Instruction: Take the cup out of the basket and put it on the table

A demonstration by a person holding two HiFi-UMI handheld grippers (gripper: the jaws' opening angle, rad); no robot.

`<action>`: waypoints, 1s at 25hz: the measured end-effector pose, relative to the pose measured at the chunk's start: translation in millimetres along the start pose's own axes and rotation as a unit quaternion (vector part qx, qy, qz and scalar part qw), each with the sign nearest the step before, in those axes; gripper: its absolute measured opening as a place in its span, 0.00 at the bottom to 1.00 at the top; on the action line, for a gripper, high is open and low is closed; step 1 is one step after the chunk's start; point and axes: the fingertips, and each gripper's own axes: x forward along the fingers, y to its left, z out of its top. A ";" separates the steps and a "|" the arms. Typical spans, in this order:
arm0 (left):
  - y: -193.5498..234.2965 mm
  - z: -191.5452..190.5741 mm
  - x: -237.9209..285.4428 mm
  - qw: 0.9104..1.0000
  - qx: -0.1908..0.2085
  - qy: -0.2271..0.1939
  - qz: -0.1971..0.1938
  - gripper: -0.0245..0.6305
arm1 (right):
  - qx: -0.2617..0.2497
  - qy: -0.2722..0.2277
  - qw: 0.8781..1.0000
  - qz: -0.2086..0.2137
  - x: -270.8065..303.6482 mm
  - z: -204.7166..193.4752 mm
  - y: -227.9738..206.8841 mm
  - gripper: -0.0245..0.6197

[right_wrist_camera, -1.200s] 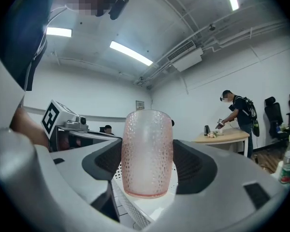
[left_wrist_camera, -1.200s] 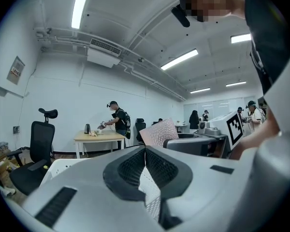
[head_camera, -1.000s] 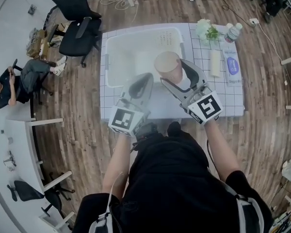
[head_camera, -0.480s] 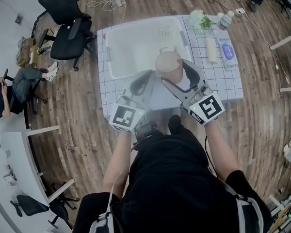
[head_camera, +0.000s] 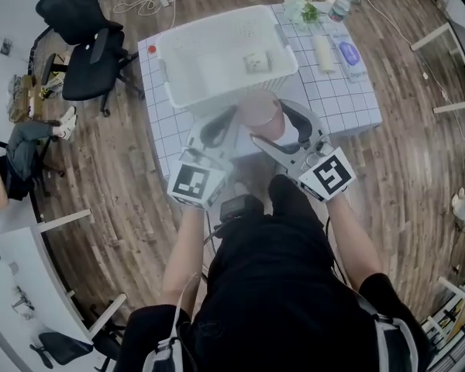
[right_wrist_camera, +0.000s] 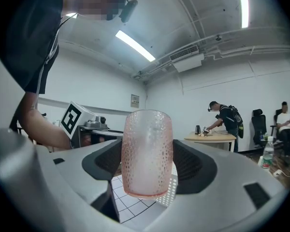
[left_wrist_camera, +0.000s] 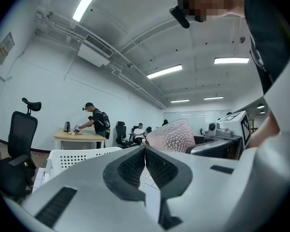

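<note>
A pink dimpled cup (head_camera: 260, 108) is held upright above the near part of the grid-patterned table (head_camera: 349, 103), in front of the white basket (head_camera: 182, 84). My right gripper (head_camera: 269, 121) is shut on the cup. In the right gripper view the cup (right_wrist_camera: 147, 151) stands between the two dark pads of the right gripper (right_wrist_camera: 148, 170), its base clear of the table. My left gripper (head_camera: 219, 126) is beside the cup on its left, shut with nothing in it. In the left gripper view the left gripper (left_wrist_camera: 145, 154) has its pads together, and the cup (left_wrist_camera: 172, 136) shows just beyond on the right.
A small pale item (head_camera: 253, 62) lies in the basket. At the table's far right are a plant (head_camera: 298, 8), a bottle (head_camera: 339, 6), a white roll (head_camera: 323, 53) and a blue packet (head_camera: 349, 53). An office chair (head_camera: 81, 29) stands to the left.
The cup, held in the right gripper, has come away from the basket toward the table's near edge. The left gripper moved back with it, still shut.
</note>
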 end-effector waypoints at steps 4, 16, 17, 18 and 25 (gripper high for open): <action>-8.1 2.5 -3.5 1.000 0.004 -0.004 -0.001 0.05 | 0.001 0.005 1.000 0.002 -9.3 -2.8 4.1 0.54; -42.3 -14.7 33.4 1.000 -0.002 0.016 -0.018 0.05 | 0.018 0.029 0.999 -0.004 -40.0 -36.4 -27.8 0.54; -44.0 -19.0 37.6 1.000 -0.005 0.020 -0.020 0.05 | 0.020 0.030 0.999 -0.008 -42.6 -40.8 -31.7 0.54; -45.4 -24.3 41.4 0.999 -0.007 0.024 -0.022 0.05 | 0.022 0.034 0.999 -0.011 -45.1 -45.9 -35.3 0.54; -51.7 -57.9 65.8 0.998 -0.011 0.051 -0.039 0.05 | 0.032 0.068 0.997 -0.013 -56.0 -89.3 -53.7 0.54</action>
